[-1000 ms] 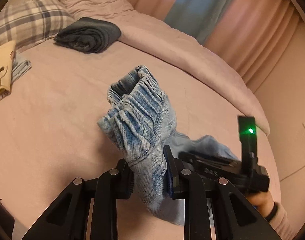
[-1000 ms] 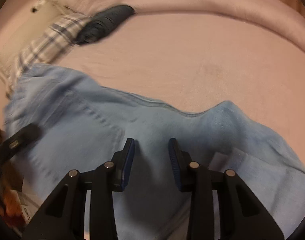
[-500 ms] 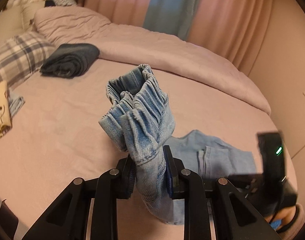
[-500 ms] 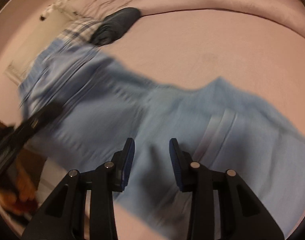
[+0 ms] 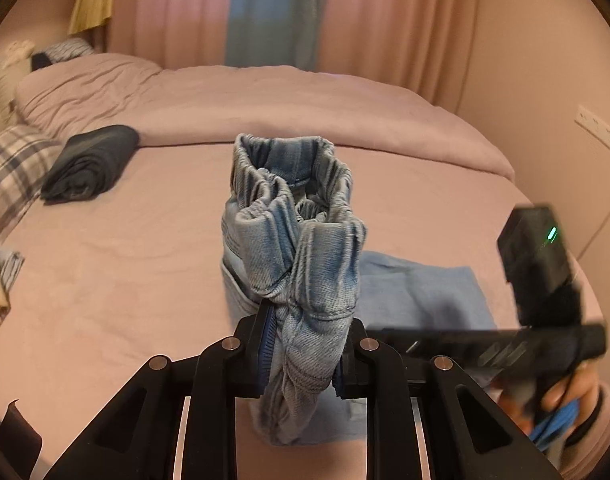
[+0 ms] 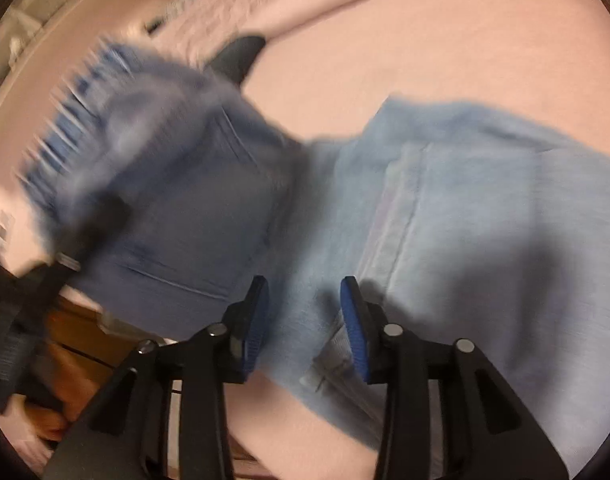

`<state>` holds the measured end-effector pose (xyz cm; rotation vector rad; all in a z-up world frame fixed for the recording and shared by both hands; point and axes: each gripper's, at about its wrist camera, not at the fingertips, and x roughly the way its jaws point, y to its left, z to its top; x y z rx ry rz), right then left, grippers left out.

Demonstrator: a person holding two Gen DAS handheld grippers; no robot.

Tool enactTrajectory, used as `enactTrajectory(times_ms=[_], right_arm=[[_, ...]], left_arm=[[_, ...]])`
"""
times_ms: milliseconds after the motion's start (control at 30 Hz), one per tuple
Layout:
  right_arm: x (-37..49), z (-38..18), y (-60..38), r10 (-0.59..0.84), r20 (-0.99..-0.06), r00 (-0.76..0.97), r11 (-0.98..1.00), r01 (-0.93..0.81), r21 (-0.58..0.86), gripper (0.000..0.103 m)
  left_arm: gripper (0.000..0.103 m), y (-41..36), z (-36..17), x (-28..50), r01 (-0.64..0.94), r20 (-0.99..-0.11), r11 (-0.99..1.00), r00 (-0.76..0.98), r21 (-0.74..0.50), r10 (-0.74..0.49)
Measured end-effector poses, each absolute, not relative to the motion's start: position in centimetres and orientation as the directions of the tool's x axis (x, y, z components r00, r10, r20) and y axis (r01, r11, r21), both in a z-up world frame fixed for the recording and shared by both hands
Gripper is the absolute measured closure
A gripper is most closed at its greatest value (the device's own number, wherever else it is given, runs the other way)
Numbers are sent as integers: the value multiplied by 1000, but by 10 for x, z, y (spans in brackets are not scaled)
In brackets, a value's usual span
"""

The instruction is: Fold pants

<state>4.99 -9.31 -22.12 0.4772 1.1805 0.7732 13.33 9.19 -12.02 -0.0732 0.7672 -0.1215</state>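
Light blue denim pants (image 5: 301,248) lie partly on the pink bed (image 5: 145,264). My left gripper (image 5: 303,348) is shut on their bunched elastic waistband and holds it up above the bed. The legs (image 5: 421,292) trail flat to the right. In the right wrist view the pants (image 6: 465,208) spread across the bed, blurred. My right gripper (image 6: 305,320) is open just above the cloth, with nothing between its pads. The right gripper's body (image 5: 545,280) shows at the right of the left wrist view.
A folded dark garment (image 5: 91,162) lies at the back left of the bed, next to a plaid pillow (image 5: 9,168). A rolled pink duvet (image 5: 305,100) runs along the far side. Curtains (image 5: 273,12) hang behind. The bed's wooden edge (image 6: 81,344) shows at lower left.
My left gripper has lifted the waistband higher and tilted toward the curtains. My right gripper has swung over the pants; its view is blurred from motion. Its jaws stay open.
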Motion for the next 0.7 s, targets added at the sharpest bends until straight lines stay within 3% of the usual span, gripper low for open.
enactTrajectory(times_ms=[200, 333, 533, 600, 700], right_arm=[[49, -229, -151, 917, -324, 232, 349, -75, 934, 42], [39, -235, -161, 948, -170, 268, 172, 14, 985, 33], [25, -239, -154, 955, -177, 240, 161, 83, 983, 28], [29, -238, -168, 944, -243, 222, 229, 87, 969, 22], [30, -240, -175, 919, -340, 200, 327, 92, 940, 23]], left_arm=[[82, 59, -128, 137, 167, -707, 983, 687, -74, -170], [82, 38, -139, 141, 236, -733, 970, 650, -53, -198], [74, 11, -164, 147, 345, -799, 936, 542, -72, -261], [72, 8, -168, 148, 363, -812, 929, 521, -70, -265], [71, 14, -167, 148, 376, -813, 921, 500, -108, -299]])
